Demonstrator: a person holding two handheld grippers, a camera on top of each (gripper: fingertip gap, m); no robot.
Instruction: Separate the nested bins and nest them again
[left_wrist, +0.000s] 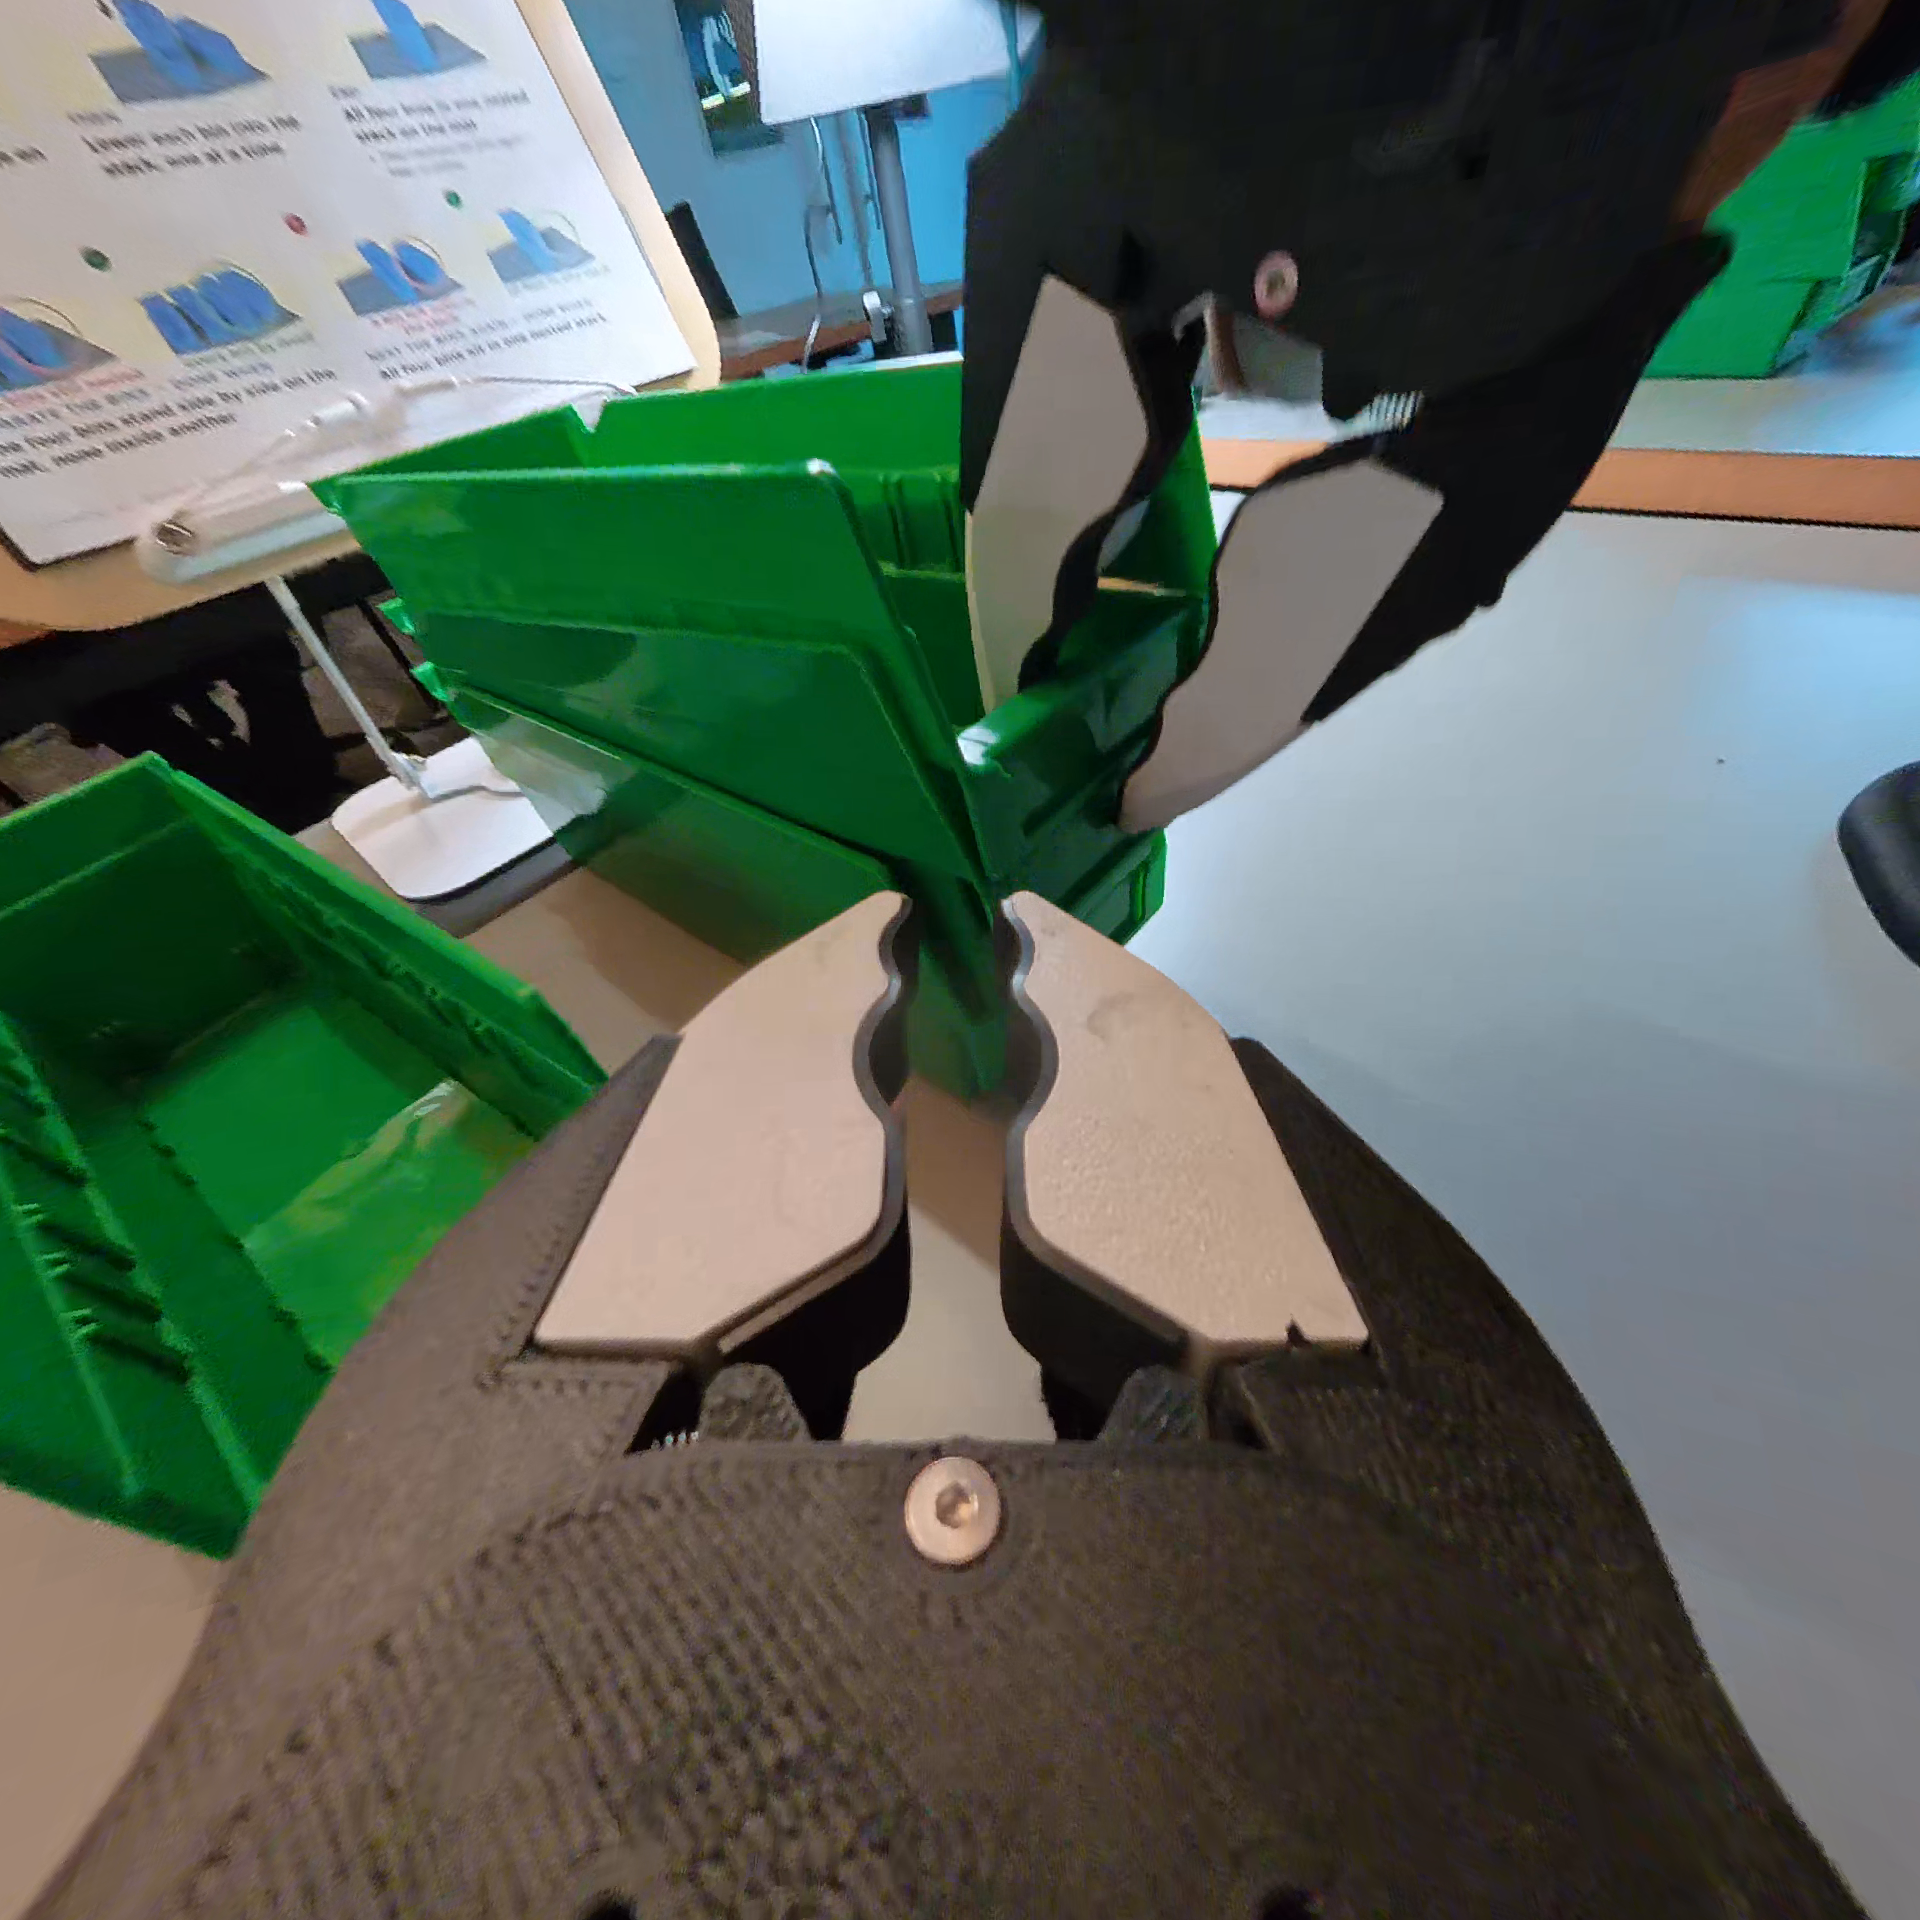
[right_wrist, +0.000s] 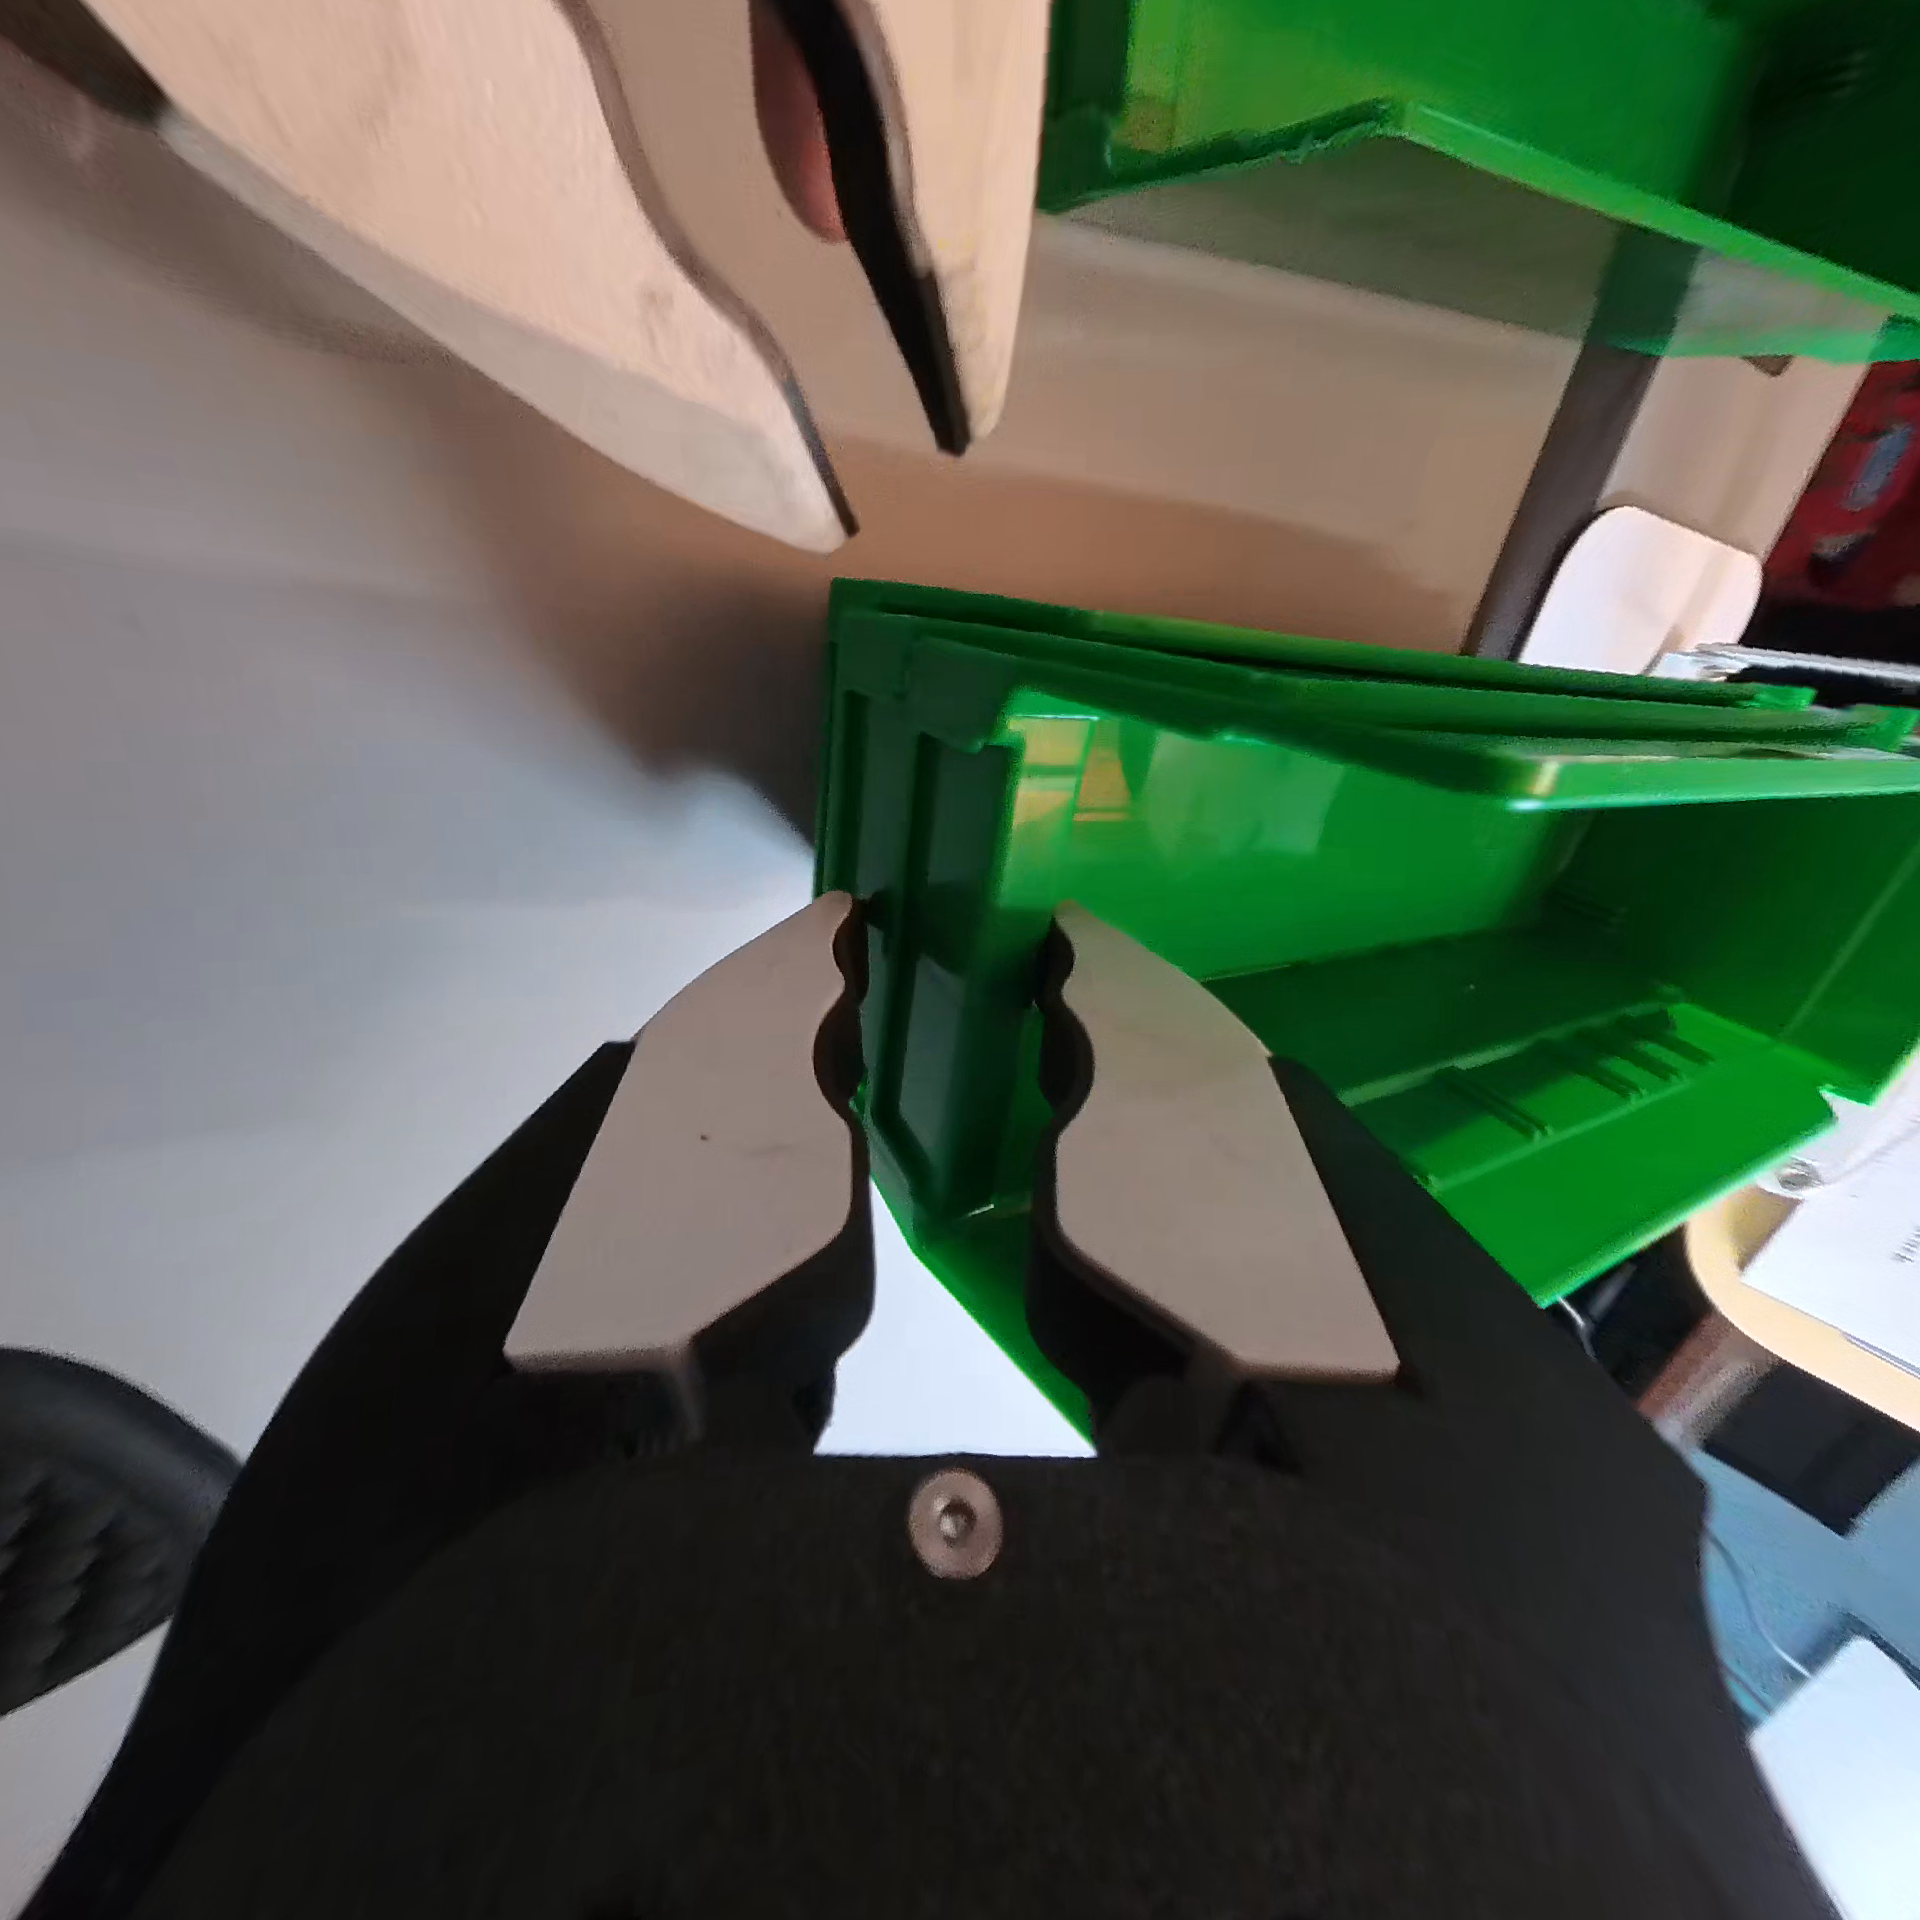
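Observation:
A stack of nested green bins (left_wrist: 675, 623) stands tilted on the table. My left gripper (left_wrist: 956, 914) is shut on the stack's near corner rim. My right gripper (left_wrist: 1081, 748) comes down from above and is shut on the far wall of the stack. In the right wrist view my right gripper (right_wrist: 956, 914) clamps a ribbed green wall of the stack (right_wrist: 1351, 883). The left gripper (right_wrist: 899, 488) shows blurred at the top, by the stack's far corner. One separate green bin (left_wrist: 125, 935) lies open-side up at the left, also seen in the right wrist view (right_wrist: 1351, 104).
A printed instruction sheet (left_wrist: 312, 208) stands on a white holder (left_wrist: 436, 831) behind the bins. The pale table (left_wrist: 1455, 935) stretches to the right. A black chair (left_wrist: 1886, 852) sits at the right edge, also in the right wrist view (right_wrist: 83, 1507). Tip to tip, the grippers are about 7 centimetres apart.

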